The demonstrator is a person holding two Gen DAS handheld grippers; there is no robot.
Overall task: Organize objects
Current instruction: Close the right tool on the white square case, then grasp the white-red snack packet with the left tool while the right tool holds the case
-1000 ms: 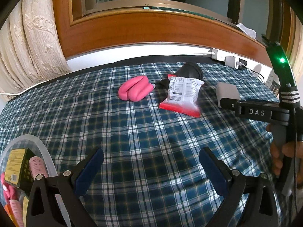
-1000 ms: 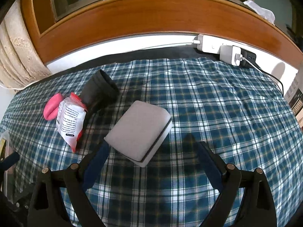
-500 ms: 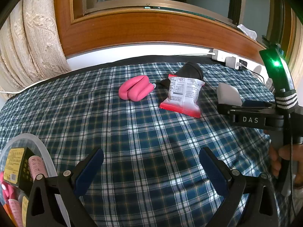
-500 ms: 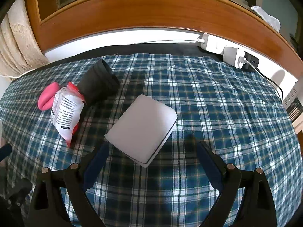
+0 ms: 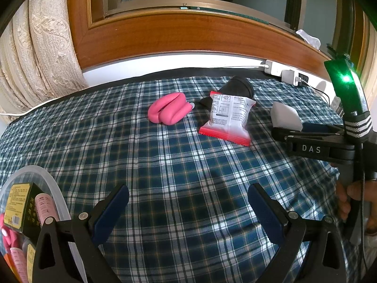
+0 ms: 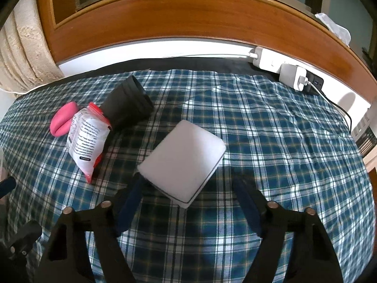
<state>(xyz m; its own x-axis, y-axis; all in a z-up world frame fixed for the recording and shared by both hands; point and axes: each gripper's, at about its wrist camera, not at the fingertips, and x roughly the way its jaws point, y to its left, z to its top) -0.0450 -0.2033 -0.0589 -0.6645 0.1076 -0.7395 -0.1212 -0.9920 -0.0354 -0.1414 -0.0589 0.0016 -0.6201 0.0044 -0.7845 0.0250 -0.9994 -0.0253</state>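
On the plaid cloth (image 5: pixel 165 165) lie a pink folded item (image 5: pixel 168 112), a white snack packet with red edges (image 5: pixel 228 118), a black cylinder (image 5: pixel 238 89) and a white block with a dark seam (image 6: pixel 186 155). My right gripper (image 6: pixel 188 181) is open, and the block's near corner sits between its blurred fingers; its left finger (image 6: pixel 132 195) is close to the block's left corner. My left gripper (image 5: pixel 187 195) hangs open over bare cloth, well short of the pink item. A clear tub (image 5: pixel 55 188) at lower left holds a yellow-labelled box and pink tubes.
A white power strip (image 6: pixel 266 59) with a charger (image 6: pixel 294 76) and cable lies at the cloth's far right edge. A wooden window frame (image 6: pixel 188 18) runs behind, with a cream curtain (image 5: pixel 42 54) at far left. A hand (image 5: pixel 353 195) holds the right gripper's handle.
The right gripper has moved forward over the white block and its fingers have narrowed a little. The left gripper has hardly moved.
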